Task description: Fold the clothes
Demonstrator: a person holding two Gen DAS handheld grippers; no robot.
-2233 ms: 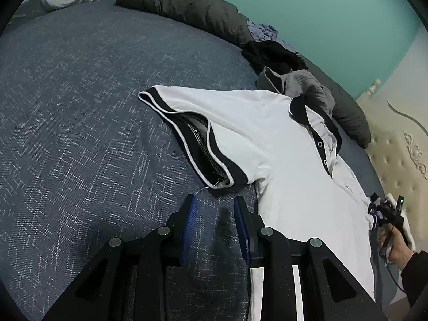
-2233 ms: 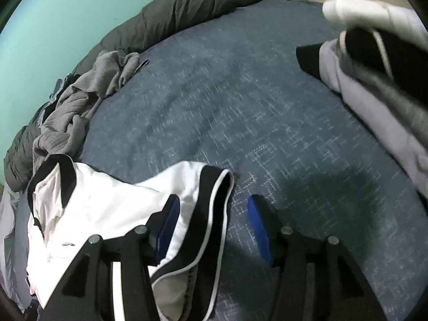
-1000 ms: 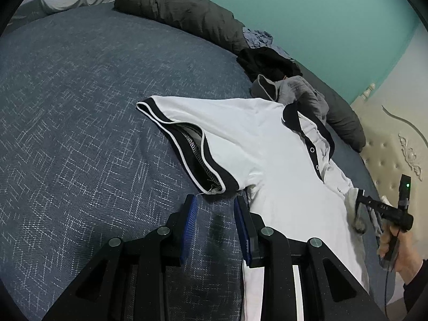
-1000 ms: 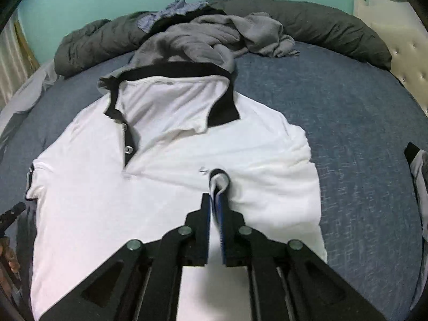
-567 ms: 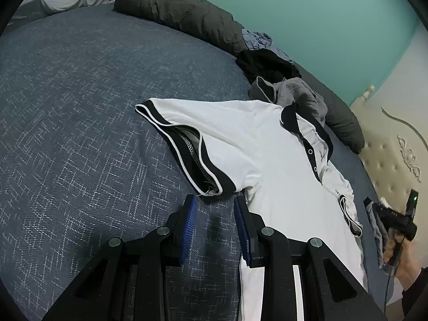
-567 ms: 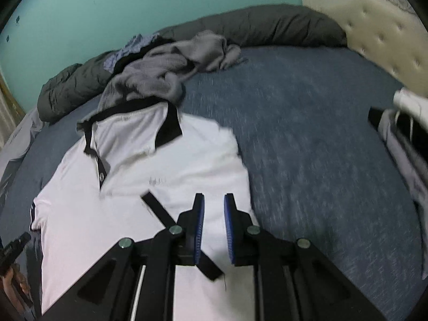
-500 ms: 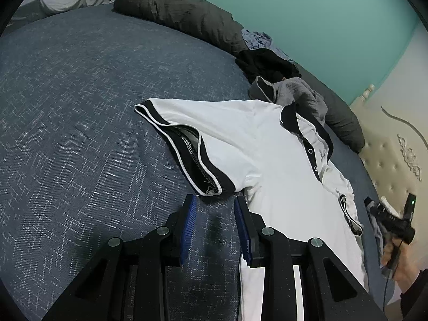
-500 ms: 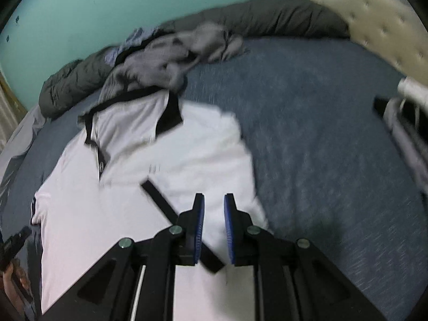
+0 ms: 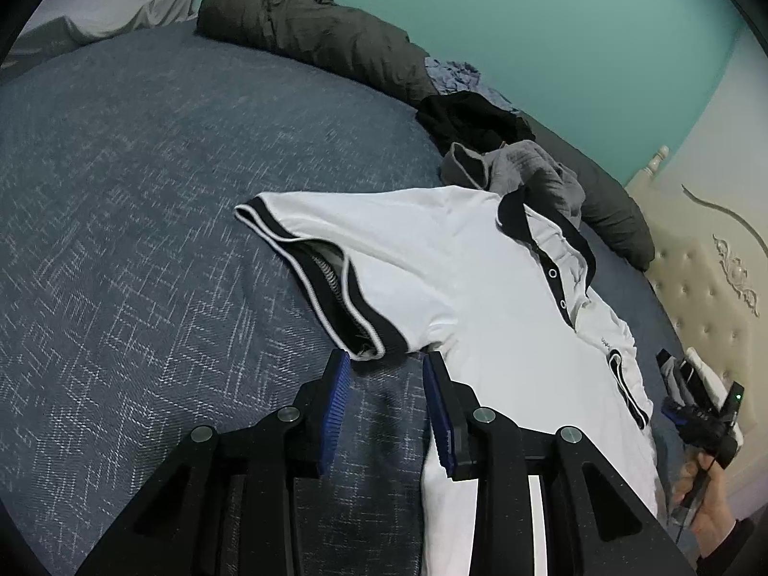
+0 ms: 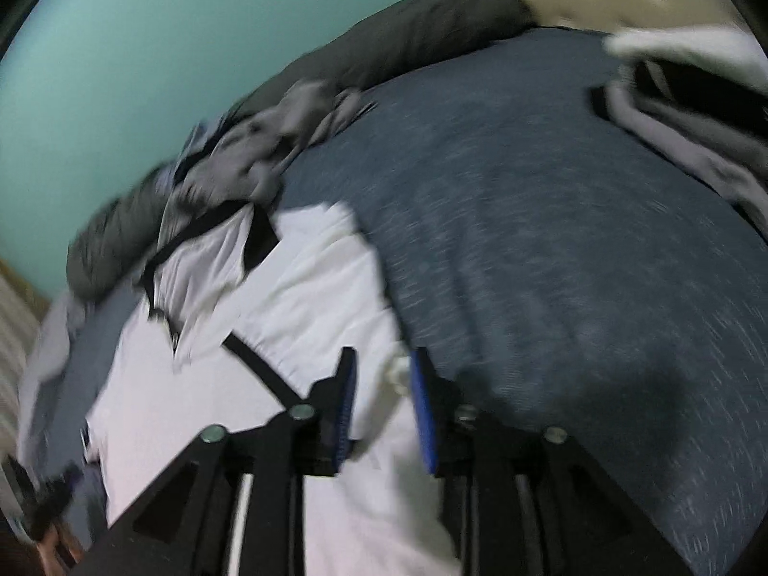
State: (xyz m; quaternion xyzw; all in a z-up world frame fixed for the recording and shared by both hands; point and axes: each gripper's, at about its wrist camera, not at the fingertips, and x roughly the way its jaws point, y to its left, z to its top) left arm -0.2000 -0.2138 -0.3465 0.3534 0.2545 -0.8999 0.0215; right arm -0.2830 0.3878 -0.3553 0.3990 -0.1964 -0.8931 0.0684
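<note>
- White polo shirt (image 9: pixel 485 297): lies face up on the bed (image 9: pixel 144 192), collar toward the pile of grey and black clothes (image 9: pixel 504 153) along the far edge.
- Near sleeve (image 9: pixel 331 269): spread flat out to the side, its black-and-white cuff open; not yet folded in.
- Far sleeve (image 9: pixel 626 384): already laid over the chest, its dark cuff band running across the white cloth.
- Left gripper (image 9: pixel 386 398): hovers just short of the near cuff, fingers spread, with only bed cover between them; it holds nothing.
- Right gripper (image 10: pixel 381 398): sits over the shirt's far side edge, fingers (image 10: pixel 345 398) parted with white cloth showing in the gap. The right wrist view is blurred, so whether they touch the cloth cannot be told.
- Folded clothes (image 10: pixel 696 110): a small stack lies apart near the headboard.
- Progress, as a judgement: the fold is at an early stage. One sleeve is in; the near sleeve, the side folds and the lengthwise fold of the body remain, and the unsorted pile still waits.
</note>
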